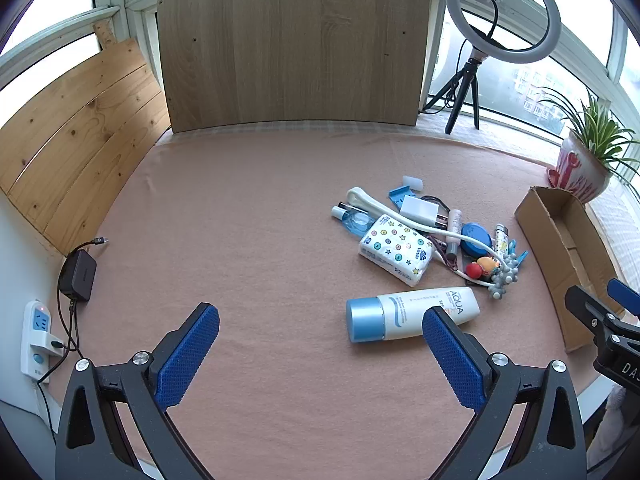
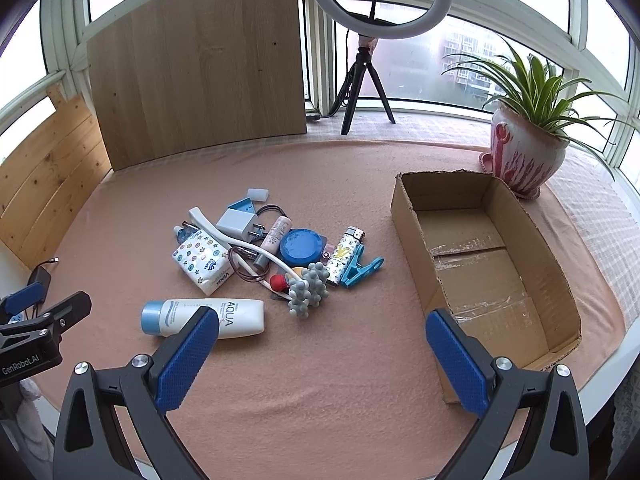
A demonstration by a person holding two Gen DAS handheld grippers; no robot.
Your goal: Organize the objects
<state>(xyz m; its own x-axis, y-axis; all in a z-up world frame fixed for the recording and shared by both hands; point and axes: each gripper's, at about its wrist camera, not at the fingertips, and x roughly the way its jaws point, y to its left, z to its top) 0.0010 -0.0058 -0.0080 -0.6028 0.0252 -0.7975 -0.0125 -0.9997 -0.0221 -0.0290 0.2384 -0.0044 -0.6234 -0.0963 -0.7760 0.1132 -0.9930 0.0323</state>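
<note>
Since nothing grabbed yet: both sets of jaws wide open
nearest: white AQUA tube with blue cap [image 2: 203, 317], lying crosswise, just ahead-left of right gripper [image 2: 322, 334]
left gripper [image 1: 321, 332]: tube ahead-right

left gripper [image 1: 320, 356]: jaws wide apart | right gripper [image 2: 322, 354]: jaws wide apart

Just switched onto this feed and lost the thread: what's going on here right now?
A person holds two grippers above a pink cloth. Both the left gripper and the right gripper are open and hold nothing. A pile of small things lies loose on the cloth, with a white lotion bottle nearest. The cardboard box beside them has nothing in it, so sorting has not begun.
</note>
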